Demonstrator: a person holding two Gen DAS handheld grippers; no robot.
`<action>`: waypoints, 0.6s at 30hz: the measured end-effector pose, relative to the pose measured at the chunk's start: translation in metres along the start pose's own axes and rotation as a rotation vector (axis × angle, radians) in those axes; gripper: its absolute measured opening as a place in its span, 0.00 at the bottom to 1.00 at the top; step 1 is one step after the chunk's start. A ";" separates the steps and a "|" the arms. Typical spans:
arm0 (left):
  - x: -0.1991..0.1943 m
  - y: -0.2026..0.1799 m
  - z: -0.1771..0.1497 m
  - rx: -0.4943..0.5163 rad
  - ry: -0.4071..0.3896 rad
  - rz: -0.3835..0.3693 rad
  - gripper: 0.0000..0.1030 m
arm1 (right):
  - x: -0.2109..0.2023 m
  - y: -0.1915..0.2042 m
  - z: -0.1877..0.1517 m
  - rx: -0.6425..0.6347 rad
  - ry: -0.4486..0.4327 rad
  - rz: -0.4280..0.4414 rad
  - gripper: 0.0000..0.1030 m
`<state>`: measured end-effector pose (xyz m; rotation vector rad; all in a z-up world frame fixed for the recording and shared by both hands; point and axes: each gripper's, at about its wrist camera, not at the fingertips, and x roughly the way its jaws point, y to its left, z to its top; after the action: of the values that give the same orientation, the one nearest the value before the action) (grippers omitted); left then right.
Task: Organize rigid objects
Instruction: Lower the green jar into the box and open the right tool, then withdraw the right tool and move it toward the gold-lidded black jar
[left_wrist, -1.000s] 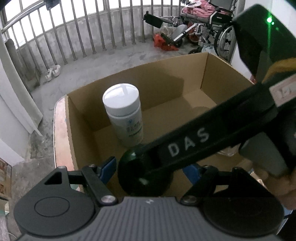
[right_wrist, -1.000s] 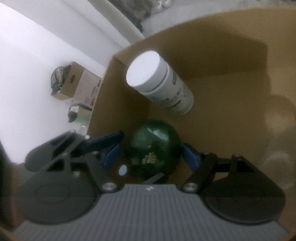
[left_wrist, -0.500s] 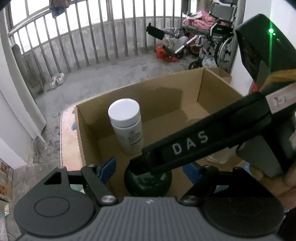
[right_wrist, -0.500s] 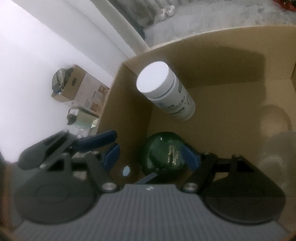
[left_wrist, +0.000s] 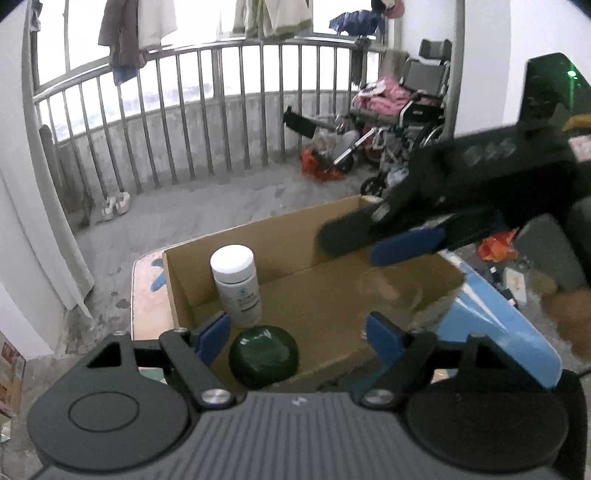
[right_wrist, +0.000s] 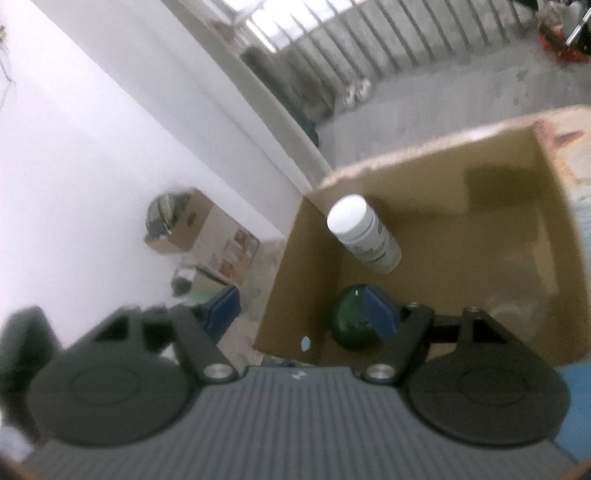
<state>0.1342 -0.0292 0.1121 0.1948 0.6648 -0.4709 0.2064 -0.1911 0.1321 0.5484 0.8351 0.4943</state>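
An open cardboard box (left_wrist: 295, 236) (right_wrist: 417, 155) holds an upright white bottle (left_wrist: 236, 284) (right_wrist: 364, 236), a dark green round jar (left_wrist: 263, 356) (right_wrist: 347, 323) and a clear glass (left_wrist: 391, 291). My left gripper (left_wrist: 297, 336) hovers above the box's near side. Its jaws are opening, and the pads are apart from the jar, which sits lower down in the box. My right gripper (right_wrist: 301, 314) is open and empty over the box's near left corner. In the left wrist view the right gripper (left_wrist: 406, 243) hangs above the box's right half.
The box rests on a small table (left_wrist: 146, 291) with a worn reddish top. A blue surface (left_wrist: 495, 325) lies at the right. A wheelchair (left_wrist: 402, 122) and a metal railing (left_wrist: 184, 110) stand behind. Another carton (right_wrist: 207, 229) sits on the floor at the left.
Both grippers have risen and drawn back from the box. The right gripper no longer straddles the green jar, which stays on the box floor. The bottle has not moved.
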 end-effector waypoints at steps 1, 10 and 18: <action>-0.004 -0.002 -0.004 -0.001 -0.008 -0.003 0.82 | -0.011 -0.001 -0.002 0.000 -0.014 0.003 0.72; -0.022 -0.008 -0.050 -0.028 -0.002 -0.071 0.82 | -0.118 -0.016 -0.056 -0.021 -0.147 -0.032 0.72; 0.000 -0.043 -0.105 0.026 0.130 -0.180 0.82 | -0.126 -0.064 -0.146 0.076 -0.111 -0.130 0.71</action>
<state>0.0560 -0.0329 0.0300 0.1919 0.8082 -0.6438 0.0295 -0.2782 0.0809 0.5821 0.7804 0.3111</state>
